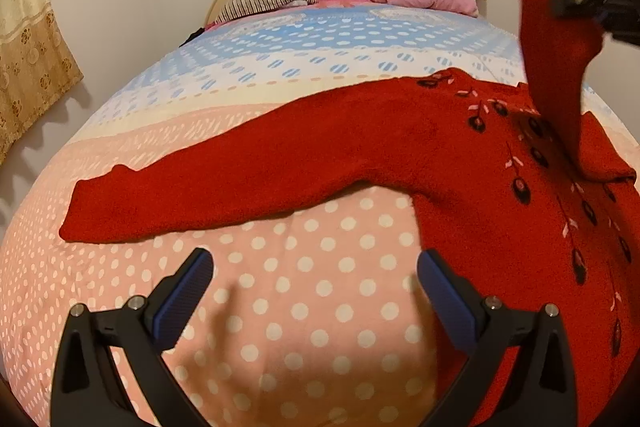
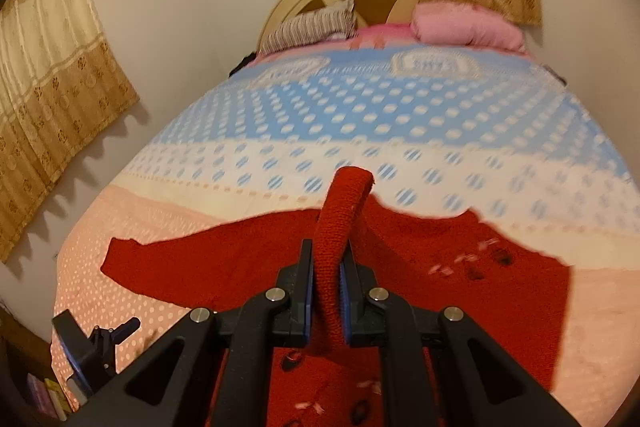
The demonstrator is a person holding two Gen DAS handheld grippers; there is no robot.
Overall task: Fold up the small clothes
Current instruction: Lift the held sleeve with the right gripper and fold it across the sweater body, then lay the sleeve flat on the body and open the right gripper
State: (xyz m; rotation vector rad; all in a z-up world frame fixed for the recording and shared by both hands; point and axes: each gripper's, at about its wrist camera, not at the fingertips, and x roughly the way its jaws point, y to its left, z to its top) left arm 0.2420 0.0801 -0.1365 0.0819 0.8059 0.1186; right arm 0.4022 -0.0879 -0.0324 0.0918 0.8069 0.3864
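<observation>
Your right gripper (image 2: 325,291) is clamped tight on the cuff end of one sleeve (image 2: 338,227) of the red knitted sweater with dark embroidered flowers (image 1: 460,167), and that sleeve rises from the garment in a loop between the pads and over their tips. The sweater's body lies flat on the bed's polka-dot bedspread (image 1: 300,307), below and ahead of that gripper. Your left gripper (image 1: 316,291) hovers with its jaws spread wide and nothing between them; the other sleeve (image 1: 200,203) stretches out flat just beyond its fingertips, and the sweater's side edge lies beside its right finger. The step in hand looks like the first sleeve fold, bringing the lifted sleeve across the chest. Next, you would likely need to lay that sleeve flat across the flowered front before releasing, keeping it from twisting. Then your left gripper can reach forward to the far cuff and fold that sleeve inward to match.
</observation>
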